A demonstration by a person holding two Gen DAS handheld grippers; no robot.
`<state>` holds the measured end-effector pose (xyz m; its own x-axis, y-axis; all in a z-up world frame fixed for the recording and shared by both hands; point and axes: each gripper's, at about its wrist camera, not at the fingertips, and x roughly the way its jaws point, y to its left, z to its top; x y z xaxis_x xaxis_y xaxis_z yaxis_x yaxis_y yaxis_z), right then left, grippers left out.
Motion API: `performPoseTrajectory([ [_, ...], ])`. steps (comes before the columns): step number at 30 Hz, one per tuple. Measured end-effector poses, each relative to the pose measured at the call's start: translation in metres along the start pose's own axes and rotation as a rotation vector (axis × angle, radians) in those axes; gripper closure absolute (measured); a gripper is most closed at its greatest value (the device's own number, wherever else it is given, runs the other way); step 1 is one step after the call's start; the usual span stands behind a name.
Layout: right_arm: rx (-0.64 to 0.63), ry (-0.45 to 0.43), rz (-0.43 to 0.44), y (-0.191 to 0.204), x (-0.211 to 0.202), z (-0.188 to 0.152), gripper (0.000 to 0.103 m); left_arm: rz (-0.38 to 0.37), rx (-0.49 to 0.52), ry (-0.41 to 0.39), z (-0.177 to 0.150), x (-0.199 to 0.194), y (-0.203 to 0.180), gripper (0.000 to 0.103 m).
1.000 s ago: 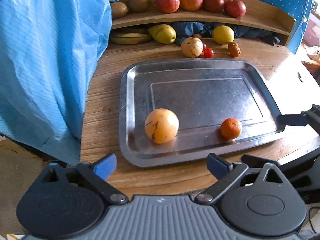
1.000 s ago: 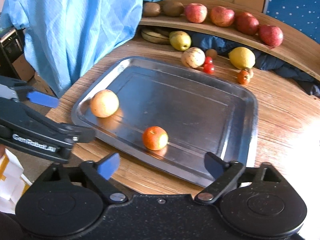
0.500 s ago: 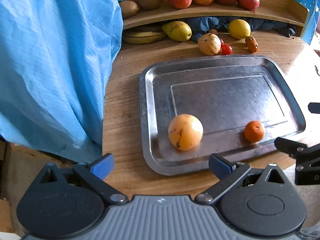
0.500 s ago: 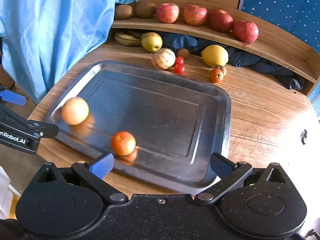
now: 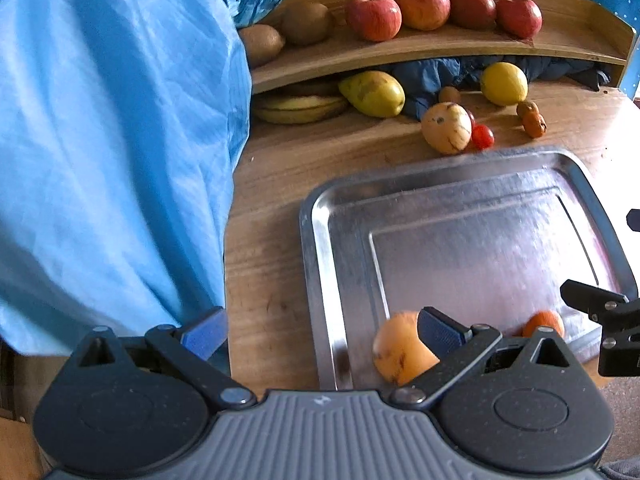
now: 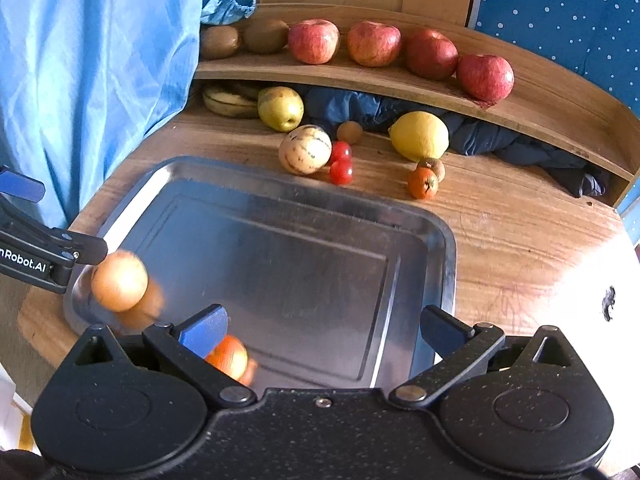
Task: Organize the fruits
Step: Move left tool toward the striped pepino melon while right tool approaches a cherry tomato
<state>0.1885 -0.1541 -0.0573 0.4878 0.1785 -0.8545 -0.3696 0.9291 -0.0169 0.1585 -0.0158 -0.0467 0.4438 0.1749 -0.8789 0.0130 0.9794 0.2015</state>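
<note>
Fruits (image 6: 305, 149) litter a wooden table (image 6: 520, 232) beside a metal tray (image 6: 280, 248).

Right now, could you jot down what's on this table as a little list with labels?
tray: metal tray holding a large orange fruit and a small orange
shelf: four apples, two kiwis
tabletop: bananas, pear, lemon, cherry tomatoes
left gripper: open, empty
right gripper: open, empty
</note>
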Motion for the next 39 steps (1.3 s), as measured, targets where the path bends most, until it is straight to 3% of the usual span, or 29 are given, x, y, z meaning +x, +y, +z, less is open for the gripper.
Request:
performPoseTrajectory([
  [10, 0.047, -0.066, 0.001, -0.004, 0.011, 0.027, 0.001, -0.026, 0.025, -0.017, 0.037, 0.019, 0.009, 0.001],
  [18, 0.052, -0.069, -0.028, -0.002, 0.025, 0.041, 0.001, -0.076, 0.038, -0.037, 0.070, 0.034, 0.009, 0.001],
  [33, 0.064, -0.083, -0.171, -0.011, 0.045, 0.053, 0.001, -0.230, 0.102, -0.057, 0.118, 0.059, -0.017, 0.001],
  [39, -0.006, -0.094, -0.226, -0.005, 0.053, 0.057, 0.001, -0.301, 0.059, -0.037, 0.135, 0.069, -0.021, 0.001],
])
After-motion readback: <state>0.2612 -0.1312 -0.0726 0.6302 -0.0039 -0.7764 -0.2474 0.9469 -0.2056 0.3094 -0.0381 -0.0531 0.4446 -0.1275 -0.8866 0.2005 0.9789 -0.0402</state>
